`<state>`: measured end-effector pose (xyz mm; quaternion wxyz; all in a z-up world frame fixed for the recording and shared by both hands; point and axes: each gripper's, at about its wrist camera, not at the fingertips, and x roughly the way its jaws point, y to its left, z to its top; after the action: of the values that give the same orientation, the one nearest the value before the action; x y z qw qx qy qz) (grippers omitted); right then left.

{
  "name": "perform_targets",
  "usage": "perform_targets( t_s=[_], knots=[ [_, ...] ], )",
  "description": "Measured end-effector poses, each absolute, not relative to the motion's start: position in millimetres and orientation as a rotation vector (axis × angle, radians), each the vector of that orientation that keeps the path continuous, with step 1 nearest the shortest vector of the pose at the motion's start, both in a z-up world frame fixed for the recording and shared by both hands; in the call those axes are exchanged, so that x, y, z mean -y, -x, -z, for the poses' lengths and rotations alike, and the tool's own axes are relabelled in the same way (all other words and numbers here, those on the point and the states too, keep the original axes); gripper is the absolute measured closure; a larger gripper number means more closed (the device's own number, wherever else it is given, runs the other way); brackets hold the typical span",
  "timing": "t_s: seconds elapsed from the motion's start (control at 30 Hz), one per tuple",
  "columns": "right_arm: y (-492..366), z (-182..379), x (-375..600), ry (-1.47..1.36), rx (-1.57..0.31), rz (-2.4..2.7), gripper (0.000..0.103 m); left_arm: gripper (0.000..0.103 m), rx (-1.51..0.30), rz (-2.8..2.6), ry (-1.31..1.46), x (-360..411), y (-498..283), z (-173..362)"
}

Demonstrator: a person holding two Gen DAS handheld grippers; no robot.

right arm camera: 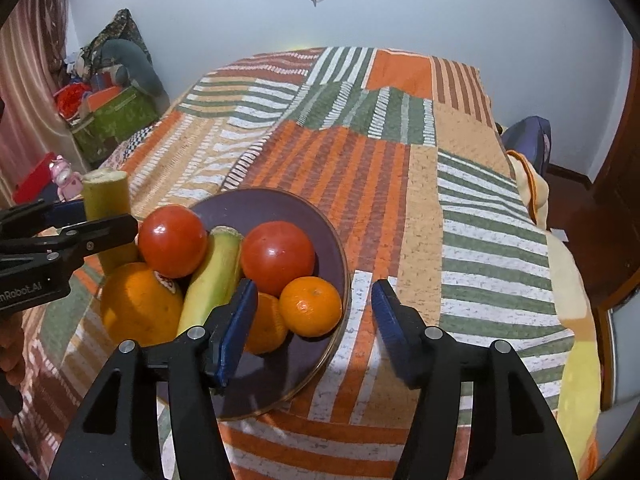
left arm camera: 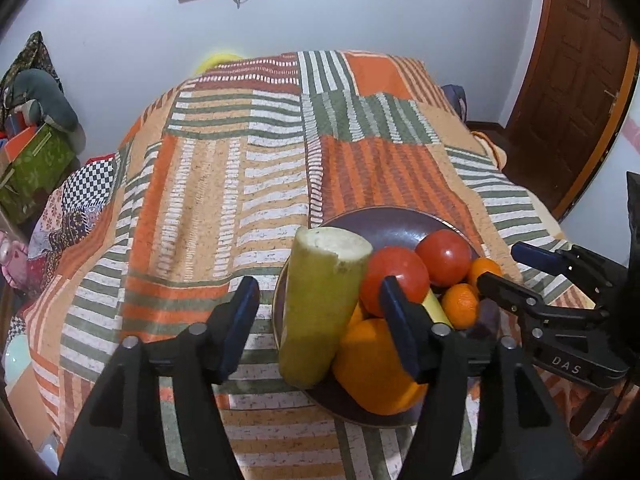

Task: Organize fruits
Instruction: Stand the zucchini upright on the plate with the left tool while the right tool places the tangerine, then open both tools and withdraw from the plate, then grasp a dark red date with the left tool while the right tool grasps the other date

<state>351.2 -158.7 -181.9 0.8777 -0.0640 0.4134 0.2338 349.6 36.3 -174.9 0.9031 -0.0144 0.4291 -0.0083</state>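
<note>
We note the dark plate (right arm camera: 336,240) at lower centre-left of the right wrist view, on the striped bedcover (right arm camera: 400,184), holding two tomatoes (right arm camera: 276,256), a large orange (right arm camera: 140,304), two mandarins (right arm camera: 310,306) and a pale green cut gourd piece (right arm camera: 212,280). A second cut gourd (left arm camera: 320,304) leans on the plate's left rim. The left gripper (left arm camera: 320,300) straddles it, jaws released, not pressing. The right gripper (right arm camera: 314,306) hangs released over the plate's right rim, gripping nothing.
</note>
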Motion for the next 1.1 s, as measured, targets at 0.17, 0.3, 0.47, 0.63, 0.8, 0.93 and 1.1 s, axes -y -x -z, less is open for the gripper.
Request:
perform_targets(
  t_s=[0.17, 0.3, 0.47, 0.63, 0.8, 0.93, 1.1],
  knots=[
    [-339.6, 167.7, 161.5, 0.124, -0.836, -0.496, 0.047, 0.039, -0.852, 0.034, 0.019, -31.3, -330.7, 156.0],
    [-322.9, 150.5, 164.5, 0.119, -0.799, -0.508, 0.047, 0.039, -0.817, 0.045, 0.03, -28.1, -308.7, 136.7],
    [-295.3, 128.5, 169.0, 0.121, -0.751, -0.531, 0.047, 0.036, -0.775, 0.058, 0.049, -25.6, -274.3, 116.7],
    [-264.9, 117.0, 171.6, 0.151, -0.726, -0.544, 0.045, 0.033, -0.757, 0.067, 0.053, -21.8, -240.0, 105.5],
    [-241.8, 118.1, 176.8, 0.155, -0.729, -0.547, 0.043, 0.033, -0.771, 0.079, 0.065, -16.8, -210.9, 104.6],
    [-221.8, 124.7, 180.9, 0.15, -0.742, -0.553, 0.043, 0.033, -0.802, 0.097, 0.06, -9.2, -191.6, 113.6],
    [-201.4, 135.8, 187.6, 0.138, -0.768, -0.559, 0.043, 0.033, -0.871, 0.126, 0.049, 4.0, -177.2, 140.2]
  ],
)
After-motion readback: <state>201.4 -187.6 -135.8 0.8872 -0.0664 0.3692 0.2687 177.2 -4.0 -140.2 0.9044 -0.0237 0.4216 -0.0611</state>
